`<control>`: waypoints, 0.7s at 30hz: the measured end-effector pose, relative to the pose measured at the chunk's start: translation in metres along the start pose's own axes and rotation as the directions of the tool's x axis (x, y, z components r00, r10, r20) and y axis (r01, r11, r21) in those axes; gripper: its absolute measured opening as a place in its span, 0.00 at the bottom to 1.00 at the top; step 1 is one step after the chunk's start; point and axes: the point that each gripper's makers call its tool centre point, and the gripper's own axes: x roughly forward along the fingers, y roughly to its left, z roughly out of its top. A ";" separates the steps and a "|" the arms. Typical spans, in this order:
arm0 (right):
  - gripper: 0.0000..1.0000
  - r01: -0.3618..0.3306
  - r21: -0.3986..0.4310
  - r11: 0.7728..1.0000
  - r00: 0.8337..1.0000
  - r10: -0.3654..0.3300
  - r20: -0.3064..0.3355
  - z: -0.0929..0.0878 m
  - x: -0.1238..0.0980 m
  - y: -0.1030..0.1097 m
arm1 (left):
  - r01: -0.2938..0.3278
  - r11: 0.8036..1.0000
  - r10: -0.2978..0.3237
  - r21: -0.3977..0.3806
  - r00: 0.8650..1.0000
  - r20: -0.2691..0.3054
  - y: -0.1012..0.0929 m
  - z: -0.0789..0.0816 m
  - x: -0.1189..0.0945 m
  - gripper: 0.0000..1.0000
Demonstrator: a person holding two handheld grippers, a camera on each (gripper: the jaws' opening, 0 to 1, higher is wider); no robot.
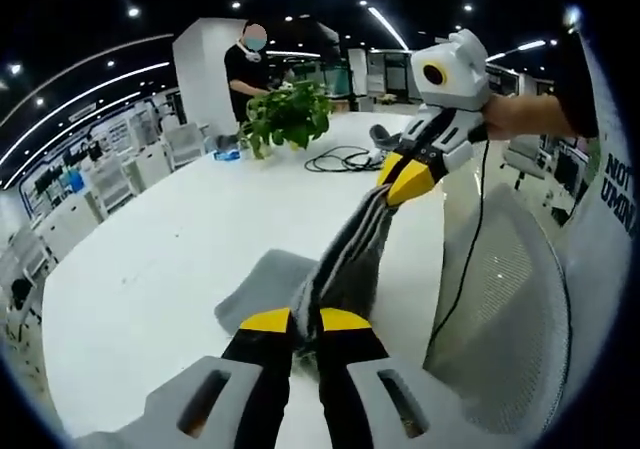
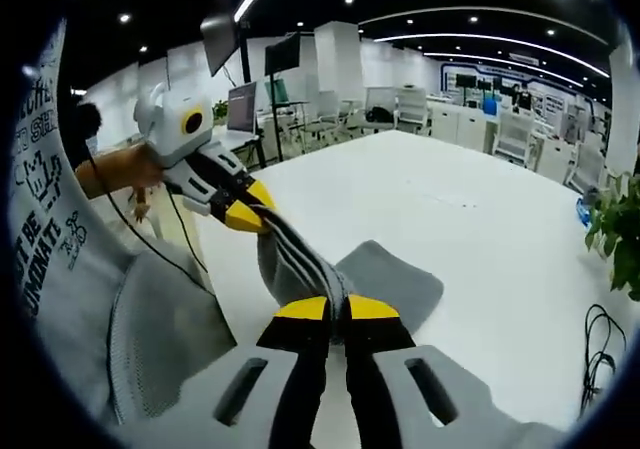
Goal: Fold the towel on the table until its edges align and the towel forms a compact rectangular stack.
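Towel (image 1: 350,254) is stretched taut above the white tabletop (image 1: 160,259), one end clamped in the left gripper (image 1: 305,321), the other in the right gripper (image 2: 337,309). Soft and limp, it is best held by its corners.

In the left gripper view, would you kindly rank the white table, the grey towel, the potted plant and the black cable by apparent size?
1. white table
2. grey towel, nearer the camera
3. potted plant
4. black cable, looks close to the plant; farther off, so unsure
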 end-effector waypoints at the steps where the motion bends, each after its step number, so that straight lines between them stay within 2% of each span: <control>1: 0.02 0.002 0.003 1.000 1.000 -0.002 0.003 0.002 0.002 -0.003 | -0.004 1.000 0.004 0.002 1.000 0.000 0.004 0.000 0.002 0.08; 4: 0.02 0.008 0.020 1.000 1.000 -0.009 0.022 0.008 0.007 -0.012 | -0.008 1.000 0.008 -0.002 1.000 0.006 0.015 0.002 0.007 0.08; 11: 0.02 -0.015 0.126 0.992 0.998 0.008 0.054 0.016 0.023 -0.034 | 0.014 1.000 -0.014 -0.007 1.000 0.025 0.040 0.003 0.024 0.08; 14: 0.02 -0.015 0.140 0.990 0.999 0.008 0.050 0.015 0.031 -0.043 | 0.014 1.000 -0.014 -0.005 1.000 0.020 0.049 0.001 0.035 0.08; 18: 0.03 -0.016 0.213 0.977 0.999 0.006 0.048 0.013 0.045 -0.057 | 0.003 1.000 -0.003 0.019 1.000 -0.011 0.060 -0.005 0.050 0.08; 21: 0.03 -0.013 0.245 0.969 0.999 0.002 0.045 0.010 0.056 -0.068 | -0.001 1.000 0.001 0.005 1.000 -0.021 0.069 -0.011 0.061 0.08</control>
